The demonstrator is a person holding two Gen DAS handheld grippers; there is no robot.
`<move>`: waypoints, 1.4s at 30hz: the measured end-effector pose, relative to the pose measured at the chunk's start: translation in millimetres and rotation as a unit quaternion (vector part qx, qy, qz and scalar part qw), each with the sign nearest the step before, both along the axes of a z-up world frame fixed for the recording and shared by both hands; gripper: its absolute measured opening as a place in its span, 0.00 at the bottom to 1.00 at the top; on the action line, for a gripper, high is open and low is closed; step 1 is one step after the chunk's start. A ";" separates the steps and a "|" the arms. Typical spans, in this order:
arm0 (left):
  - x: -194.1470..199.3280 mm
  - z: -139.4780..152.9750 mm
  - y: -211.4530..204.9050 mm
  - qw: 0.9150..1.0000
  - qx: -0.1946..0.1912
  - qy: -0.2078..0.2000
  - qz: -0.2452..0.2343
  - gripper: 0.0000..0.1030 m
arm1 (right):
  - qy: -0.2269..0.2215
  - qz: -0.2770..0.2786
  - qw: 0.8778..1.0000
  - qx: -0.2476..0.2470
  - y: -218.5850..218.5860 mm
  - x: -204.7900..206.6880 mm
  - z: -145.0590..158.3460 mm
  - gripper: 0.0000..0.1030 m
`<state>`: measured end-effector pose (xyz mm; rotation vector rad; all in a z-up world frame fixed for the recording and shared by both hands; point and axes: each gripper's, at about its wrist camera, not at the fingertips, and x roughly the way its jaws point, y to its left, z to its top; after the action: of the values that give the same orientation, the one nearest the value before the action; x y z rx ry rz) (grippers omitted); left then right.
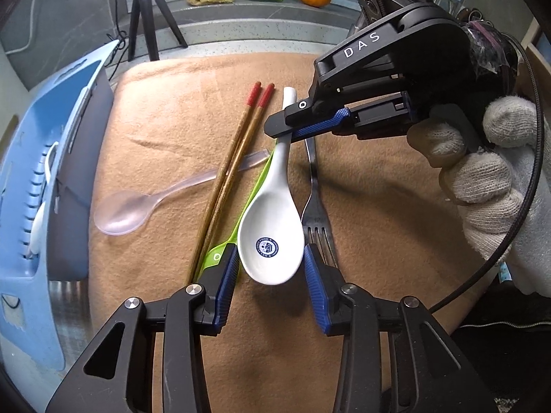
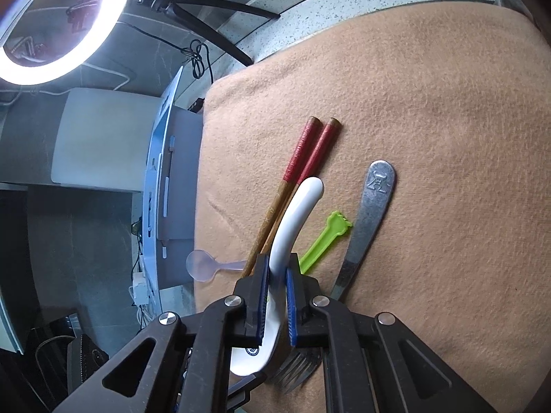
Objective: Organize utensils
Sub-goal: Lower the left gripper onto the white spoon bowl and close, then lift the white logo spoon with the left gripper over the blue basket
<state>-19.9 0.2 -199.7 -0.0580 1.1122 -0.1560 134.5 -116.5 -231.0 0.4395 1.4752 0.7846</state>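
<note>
Two chopsticks (image 1: 237, 158), three spoons (image 1: 275, 220), one fork (image 1: 315, 203).

Both tools share a matte black frame with round silver screws and ribbed blue pads. The left tool (image 1: 270, 265) fills the lower frame; the right tool (image 1: 286, 130), upper right, bears white letters "DAS" and a black cable. A white knit glove (image 1: 492, 172) covers the hand.
</note>
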 end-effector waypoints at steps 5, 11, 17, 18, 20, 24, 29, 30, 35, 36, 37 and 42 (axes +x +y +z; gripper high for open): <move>-4.7 13.5 9.0 1.000 -0.006 -0.015 0.004 0.36 | -0.007 0.002 1.000 0.007 6.2 0.8 12.9 0.09; -7.3 32.3 33.1 0.999 -0.006 -0.037 0.015 0.36 | -0.027 0.012 0.999 0.019 32.8 2.2 36.8 0.09; -10.3 44.2 73.5 0.998 -0.004 -0.053 0.035 0.36 | -0.049 0.030 0.998 0.025 79.6 1.6 56.6 0.08; -11.8 46.4 83.1 0.998 -0.003 -0.055 0.040 0.36 | -0.053 0.034 0.998 0.025 89.3 1.0 59.1 0.08; -13.6 50.7 98.7 0.997 -0.003 -0.059 0.051 0.36 | -0.060 0.041 0.997 0.024 108.5 -0.7 63.3 0.08; -13.6 51.8 129.9 0.996 -0.001 -0.062 0.071 0.36 | -0.071 0.055 0.996 0.022 147.5 -1.5 66.7 0.08; -16.5 43.1 162.1 0.995 0.001 -0.051 0.087 0.36 | -0.080 0.072 0.994 0.009 188.5 -2.9 61.2 0.08; -15.5 39.9 168.0 0.995 -0.001 -0.047 0.089 0.36 | -0.081 0.075 0.994 0.004 196.9 -3.3 58.7 0.08; -8.4 28.1 185.0 0.995 -0.012 -0.030 0.095 0.36 | -0.082 0.084 0.993 -0.014 217.9 -3.8 48.0 0.08; -6.8 26.1 187.4 0.995 -0.013 -0.027 0.095 0.36 | -0.082 0.086 0.993 -0.017 220.7 -3.7 44.7 0.08; -5.8 24.6 188.9 0.995 -0.013 -0.024 0.095 0.36 | -0.081 0.086 0.993 -0.019 223.0 -3.6 42.9 0.09; -5.2 20.6 191.9 0.995 -0.013 -0.013 0.097 0.36 | -0.080 0.086 0.993 -0.028 227.7 -2.9 36.7 0.10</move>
<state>-25.0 192.0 -179.1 -0.1868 1.0727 0.0021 131.6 111.2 -194.3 0.2028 1.3932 0.8923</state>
